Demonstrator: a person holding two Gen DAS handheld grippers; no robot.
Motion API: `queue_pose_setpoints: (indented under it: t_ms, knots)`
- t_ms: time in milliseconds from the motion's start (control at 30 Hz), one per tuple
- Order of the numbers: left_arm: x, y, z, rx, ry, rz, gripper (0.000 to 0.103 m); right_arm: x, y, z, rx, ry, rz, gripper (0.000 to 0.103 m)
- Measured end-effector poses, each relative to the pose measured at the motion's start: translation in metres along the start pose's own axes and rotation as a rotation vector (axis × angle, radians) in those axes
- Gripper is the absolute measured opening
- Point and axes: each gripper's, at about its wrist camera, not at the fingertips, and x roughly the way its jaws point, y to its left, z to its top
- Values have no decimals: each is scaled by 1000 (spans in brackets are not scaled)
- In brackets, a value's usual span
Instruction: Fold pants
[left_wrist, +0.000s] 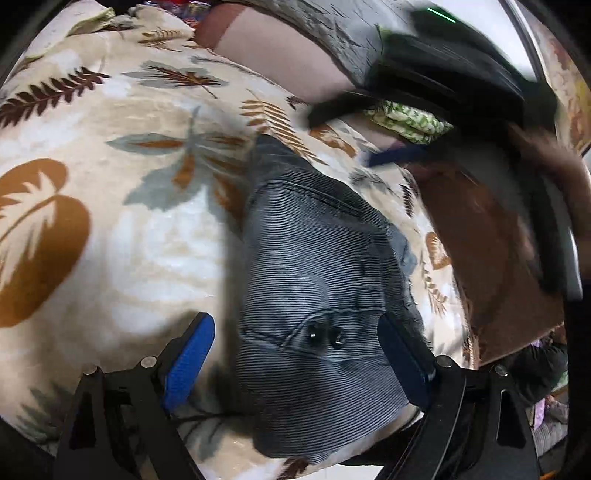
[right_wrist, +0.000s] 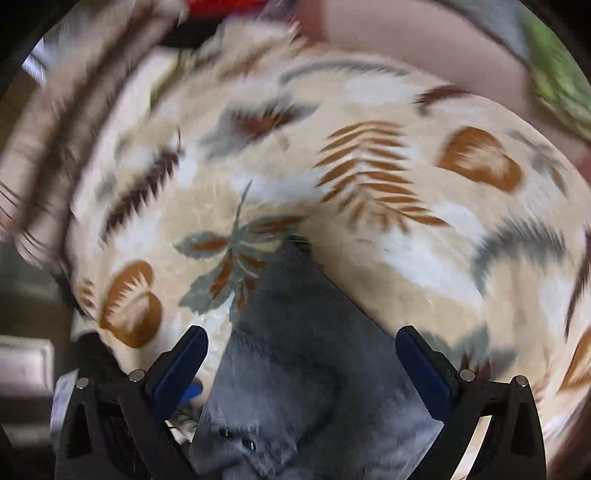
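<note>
The pants are grey and lie in a small bundle on the blanket, the one with brown and grey leaves. I think they are mostly folded by now. Two dark studs sit at the end of the pants near my left gripper.

My left gripper has its jaws spread wide, one on each side of the pants, pinching nothing. My right gripper is spread wide too, with the pants between its jaws and nothing held. I can't tell if either one touches the cloth.

What could go wrong? The right picture is very blurry, so that gripper looks to be moving fast. It could bump the pants and knock the fold open. If I close a jaw too low, I might grab the blanket along with the pants and drag both.
</note>
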Motion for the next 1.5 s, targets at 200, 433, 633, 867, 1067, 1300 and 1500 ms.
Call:
queue_pose_setpoints:
  t_ms: [200,433,633,867,1067,1300,1500]
  knots:
    - [5,-2,-1,33,8,-5,90,68,7,40,0,199,-63,63]
    - [9,-10,-4,84,8,20,90,64,-27,32,154,98,-17,24]
    - [15,-18,-6,116,-8,43,90,11,-62,-4,327,-167,23,58]
    - [25,-28,-14,126,3,25,90,-31,-81,-100,353,-264,254,64]
    - [25,-41,-24,158,19,63,90,-20,-113,-147,486,-307,368,62]
    - [-4,-31,-23,106,11,75,90,-35,-111,-245,536,-397,461,80]
    - [-16,-37,-23,121,-9,145,90,-20,-119,-276,568,-407,426,75]
